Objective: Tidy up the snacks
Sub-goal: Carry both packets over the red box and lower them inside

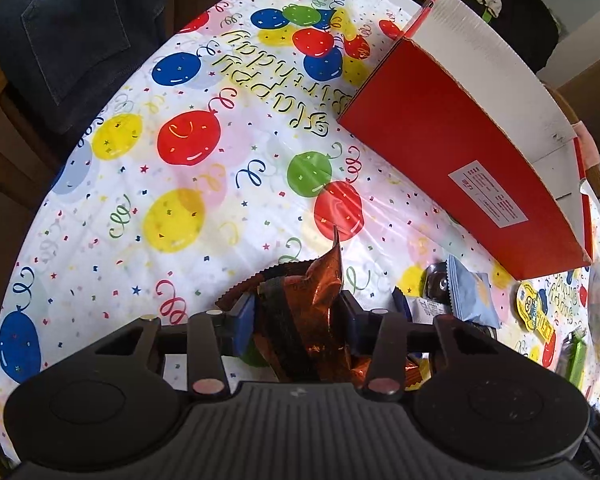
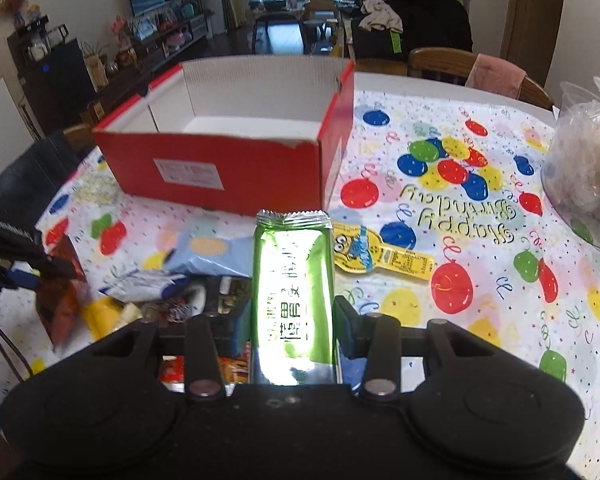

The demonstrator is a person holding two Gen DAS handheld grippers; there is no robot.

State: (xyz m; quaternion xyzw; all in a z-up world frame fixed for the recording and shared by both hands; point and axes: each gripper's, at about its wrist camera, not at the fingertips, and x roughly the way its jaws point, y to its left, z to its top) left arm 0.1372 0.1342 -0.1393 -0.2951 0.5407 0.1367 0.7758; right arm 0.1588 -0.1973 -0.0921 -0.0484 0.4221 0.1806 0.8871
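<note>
Box (image 2: pixel 228 160), red and open-topped, lies straight ahead of the right gripper (image 2: pixel 292 322), clamped on a green packet (image 2: pixel 292 276) whose long axis points at it. Left gripper (image 1: pixel 296 320) pinches a copper wrapper (image 1: pixel 320 300); there the box sits up-right.

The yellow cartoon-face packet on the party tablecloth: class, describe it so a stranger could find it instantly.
Start at the big red box on the balloon-print tablecloth. In front of its right corner, among loose snacks, lies the yellow packet, flat, just right of the shiny green packet held in the right hand-held gripper. It alone is shaped, not rectangular, and shows a goggle-eyed cartoon face.
</note>
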